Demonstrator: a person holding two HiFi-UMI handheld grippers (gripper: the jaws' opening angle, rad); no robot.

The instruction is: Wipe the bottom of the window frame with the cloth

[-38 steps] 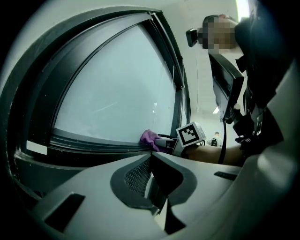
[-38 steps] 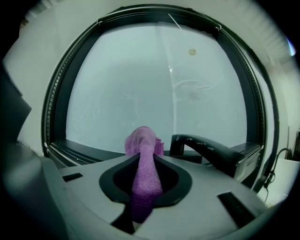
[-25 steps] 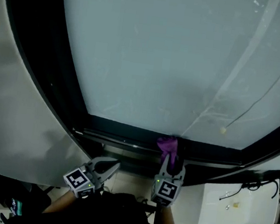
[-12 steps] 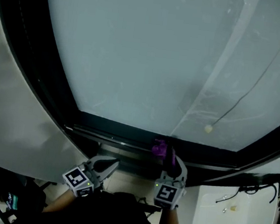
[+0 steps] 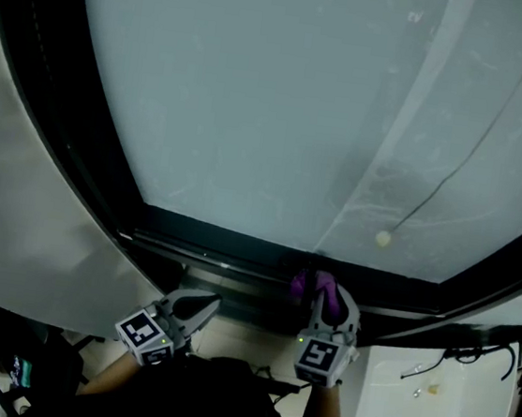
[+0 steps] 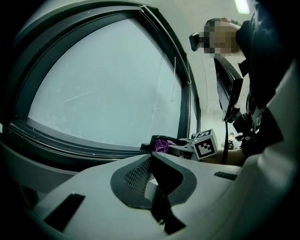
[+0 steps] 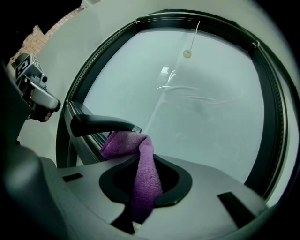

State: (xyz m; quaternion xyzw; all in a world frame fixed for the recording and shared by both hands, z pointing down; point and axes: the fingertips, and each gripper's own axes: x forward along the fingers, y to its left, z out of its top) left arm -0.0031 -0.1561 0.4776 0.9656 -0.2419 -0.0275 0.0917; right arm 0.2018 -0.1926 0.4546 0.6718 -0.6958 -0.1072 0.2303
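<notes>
Our right tool (image 5: 319,293) clamps the purple microfibre cloth (image 7: 143,161), pressed just ahead of it against the dark bottom window frame rail (image 5: 219,245). Our left tool (image 5: 204,305) hangs closed, empty. We judge wiping under way, with much rail left.

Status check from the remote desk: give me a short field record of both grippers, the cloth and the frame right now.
right gripper: shut on purple terry cloth
cloth end: bunched against dark bottom window frame, by a dark lever handle
left gripper: shut, empty, to the left of the right gripper
frosted glass pane: thin cord with small bead hangs in front of it
</notes>
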